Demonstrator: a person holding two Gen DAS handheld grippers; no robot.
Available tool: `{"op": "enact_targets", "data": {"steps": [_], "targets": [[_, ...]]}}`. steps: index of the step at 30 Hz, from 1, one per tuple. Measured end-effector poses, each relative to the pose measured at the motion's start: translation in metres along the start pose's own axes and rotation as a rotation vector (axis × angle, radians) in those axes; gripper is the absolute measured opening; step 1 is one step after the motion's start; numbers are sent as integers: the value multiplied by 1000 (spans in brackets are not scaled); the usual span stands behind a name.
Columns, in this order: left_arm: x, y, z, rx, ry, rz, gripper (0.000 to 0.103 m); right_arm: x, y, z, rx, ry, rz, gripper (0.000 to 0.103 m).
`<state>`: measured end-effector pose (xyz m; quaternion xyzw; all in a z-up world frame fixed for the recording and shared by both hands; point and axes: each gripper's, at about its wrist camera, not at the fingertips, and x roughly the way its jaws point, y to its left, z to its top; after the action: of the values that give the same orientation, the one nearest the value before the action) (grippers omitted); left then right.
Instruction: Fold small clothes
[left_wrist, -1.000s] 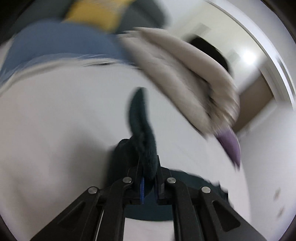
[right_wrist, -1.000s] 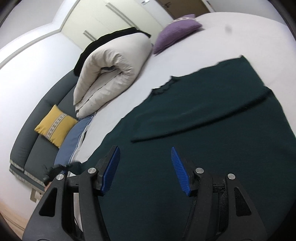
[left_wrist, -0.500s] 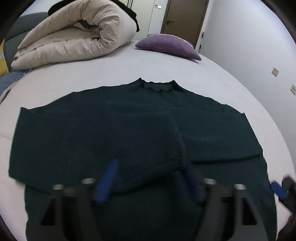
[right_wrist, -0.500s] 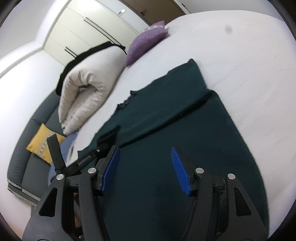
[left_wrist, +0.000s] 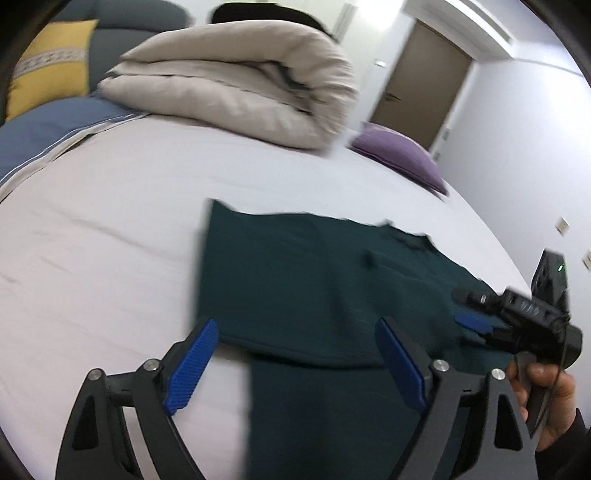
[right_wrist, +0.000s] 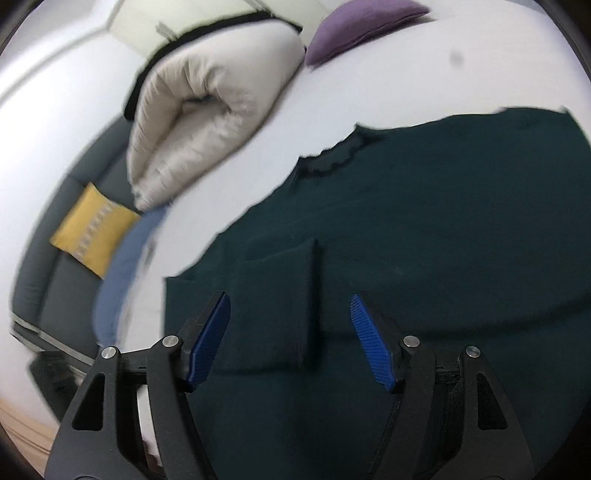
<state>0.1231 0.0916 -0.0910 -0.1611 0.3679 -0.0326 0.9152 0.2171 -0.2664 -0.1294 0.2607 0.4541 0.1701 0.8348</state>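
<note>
A dark green sweater (left_wrist: 314, 288) lies flat on the white bed sheet (left_wrist: 110, 258), neckline away from me. My left gripper (left_wrist: 295, 354) is open, low over the sweater's left edge, one pad over the sheet and one over the knit. My right gripper (right_wrist: 290, 332) hovers above the sweater (right_wrist: 424, 240) with its jaws opening. A folded-in sleeve (right_wrist: 295, 306) lies beneath the gap, and the pads do not press on it. In the left wrist view the right gripper (left_wrist: 467, 308) sits over the sweater's right side, held by a hand (left_wrist: 550, 398).
A rolled beige duvet (left_wrist: 236, 85) lies at the head of the bed, with a purple pillow (left_wrist: 399, 158) to its right. A yellow cushion (left_wrist: 48, 81) rests on a grey sofa beyond a blue cover (left_wrist: 44, 129). A brown door (left_wrist: 424, 85) stands in the far wall.
The left gripper let go of the sleeve it held up, opened wide and swung to the sweater's left edge. The right gripper moved over the folded sleeve and its jaws widened.
</note>
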Motion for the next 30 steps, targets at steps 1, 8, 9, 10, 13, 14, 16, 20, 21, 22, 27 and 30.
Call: {"op": "enact_targets", "data": {"steps": [1,8,9,10,13,14,16,20,21,22,27,30], "targets": [[1,10,4,-19,-2,9,86,13,4,4,-12,25,-32,66],[8,50,17,-104,-8,41,84,51,30,7,-161,85,-180,7],[10,52,20,-112,-12,44,84,48,34,8,-174,75,-186,7],[12,53,23,-117,-14,46,84,42,39,8,-186,60,-187,7],[17,57,29,-139,-7,52,84,19,58,14,-246,-3,-171,6],[20,58,31,-147,-4,55,84,9,62,19,-261,-31,-165,6],[28,58,36,-158,0,57,84,-10,63,30,-261,-75,-144,6],[50,56,40,-158,40,73,84,-35,31,50,-211,-144,-145,6],[57,54,39,-152,54,84,84,-36,13,54,-180,-152,-161,6],[64,52,39,-147,73,91,84,-33,-6,56,-150,-145,-181,6],[84,38,40,-105,115,98,84,-6,-72,46,-13,-37,-204,6],[95,30,51,-74,127,114,84,-8,-74,45,2,-64,-163,7]]}}
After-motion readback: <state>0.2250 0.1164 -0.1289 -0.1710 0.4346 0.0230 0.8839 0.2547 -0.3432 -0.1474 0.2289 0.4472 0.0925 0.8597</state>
